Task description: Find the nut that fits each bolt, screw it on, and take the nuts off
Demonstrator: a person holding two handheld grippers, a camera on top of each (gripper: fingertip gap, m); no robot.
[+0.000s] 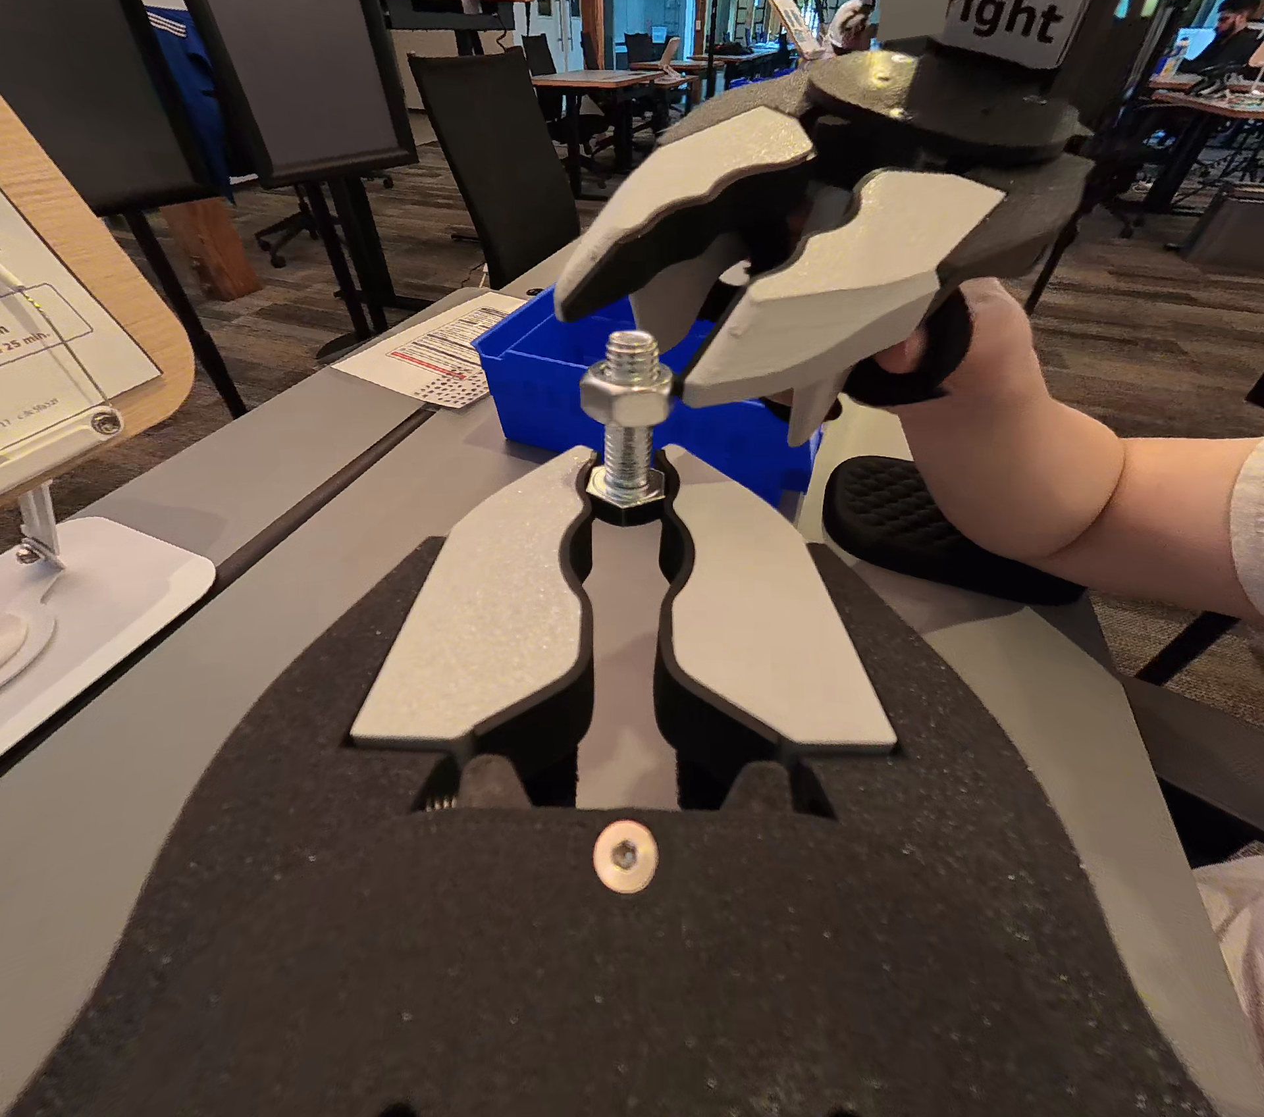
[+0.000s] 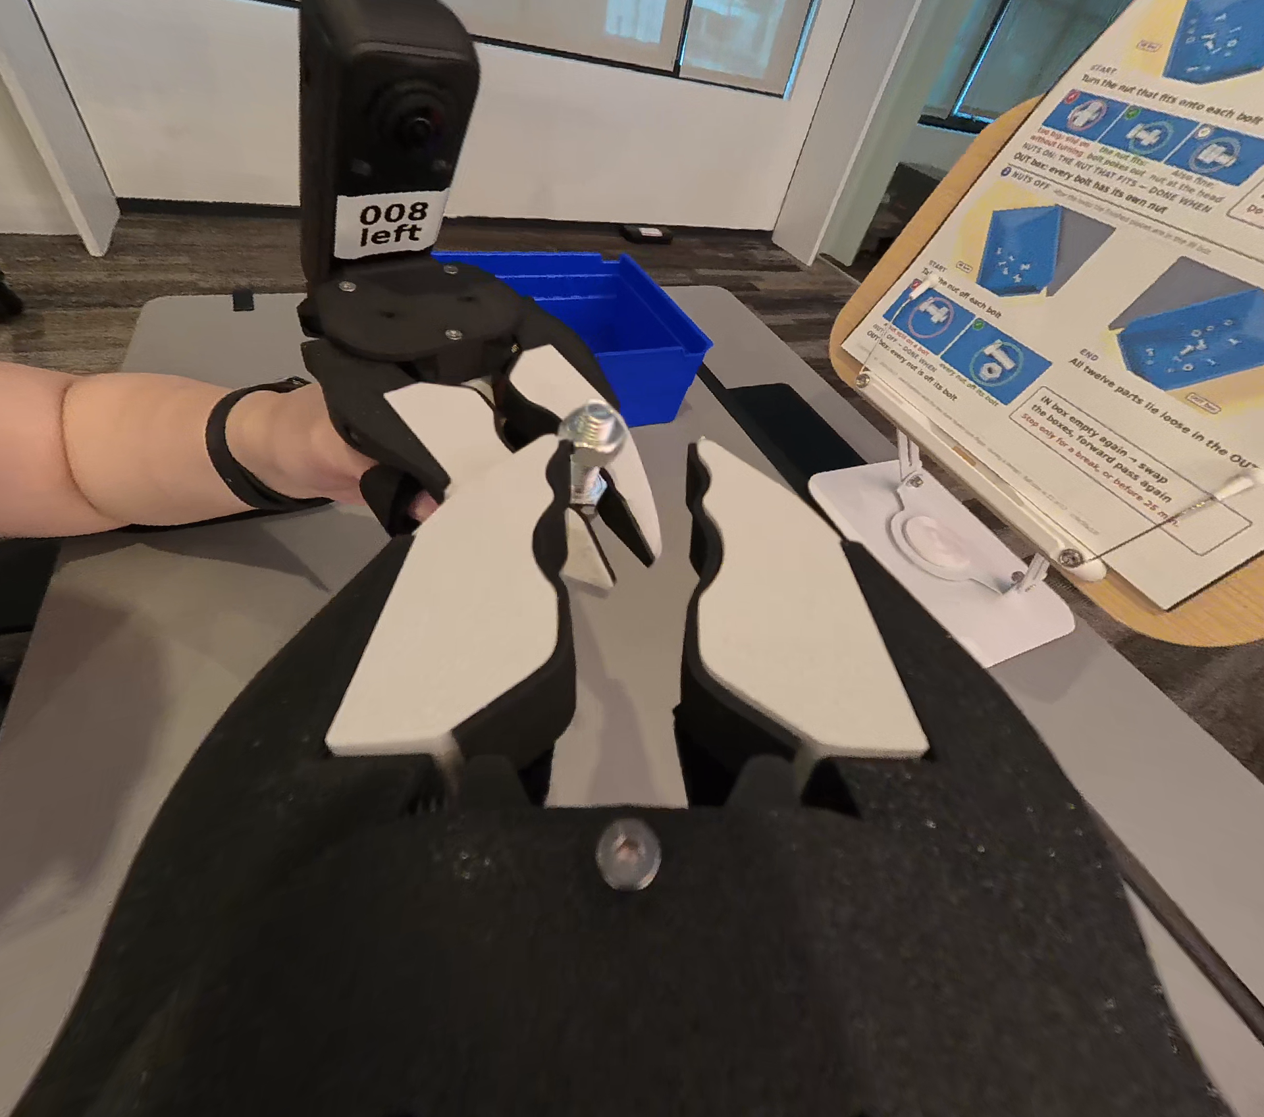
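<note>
Left gripper (image 1: 626, 486) pinches the bolt (image 1: 626, 455) by its head, upright above the surface (image 1: 287, 489). Nut (image 1: 626, 393) sits mid-thread: rigid, slick steel, so grip its flats. Right gripper (image 1: 619, 356) spread around it; blue bin (image 1: 547, 386) beyond.

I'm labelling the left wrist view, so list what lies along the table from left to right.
White stand base → printed sheet → bolt with its nut, held upright by the left gripper → right gripper, open, next to the nut → black mesh pad.
</note>
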